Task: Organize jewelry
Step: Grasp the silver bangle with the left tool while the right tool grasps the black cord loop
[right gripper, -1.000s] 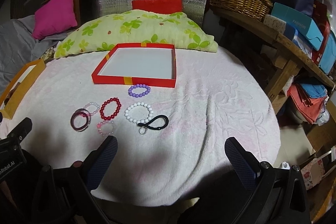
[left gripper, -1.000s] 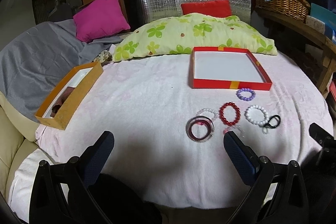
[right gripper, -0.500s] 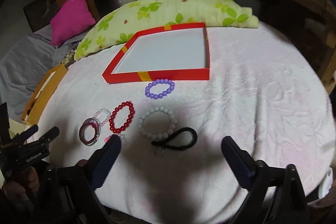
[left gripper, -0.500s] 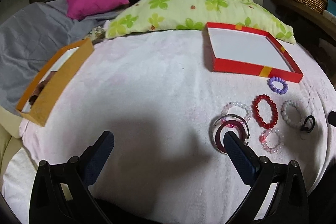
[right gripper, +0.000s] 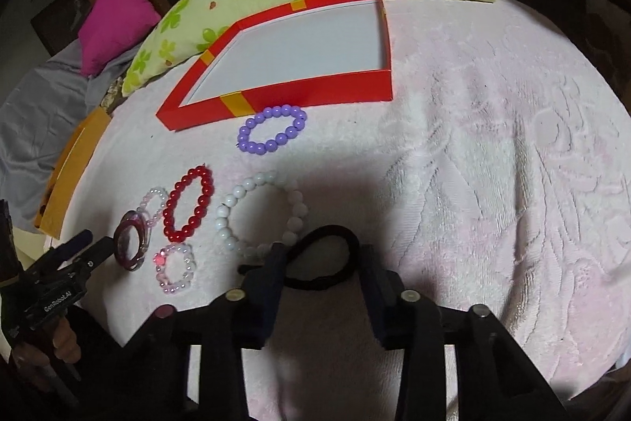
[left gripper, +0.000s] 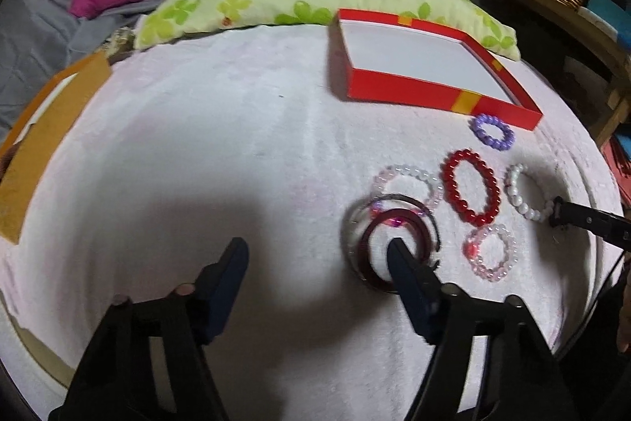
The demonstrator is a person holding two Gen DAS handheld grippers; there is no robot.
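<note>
The table point(left gripper: 236, 145) carries a pale pink plush cover, so the small pieces stay where they lie and do not roll. At the far side of the table stands the red box point(right gripper: 315, 93), open and with a bare white floor; it is probably the place where the jewelry must go. All the jewelry lies in front of the red box, on the near side. The purple bead bracelet point(right gripper: 272, 129) is just beside its front wall. Nearer lie the red bead bracelet point(right gripper: 189, 204), the white bead bracelet point(right gripper: 236, 212), the clear bead bracelet point(left gripper: 406, 180) and the small pink bead bracelet point(right gripper: 175, 267).

The right gripper point(right gripper: 321, 263) stands low over the black hair tie point(right gripper: 339, 235), its fingers apart, one on each side of the loop, seemingly to close on it. The left gripper point(left gripper: 319, 259) has its fingers wide apart; one finger points inside the dark red bangles point(left gripper: 390, 247), probably to pinch the rim. Nothing is held yet.
</note>
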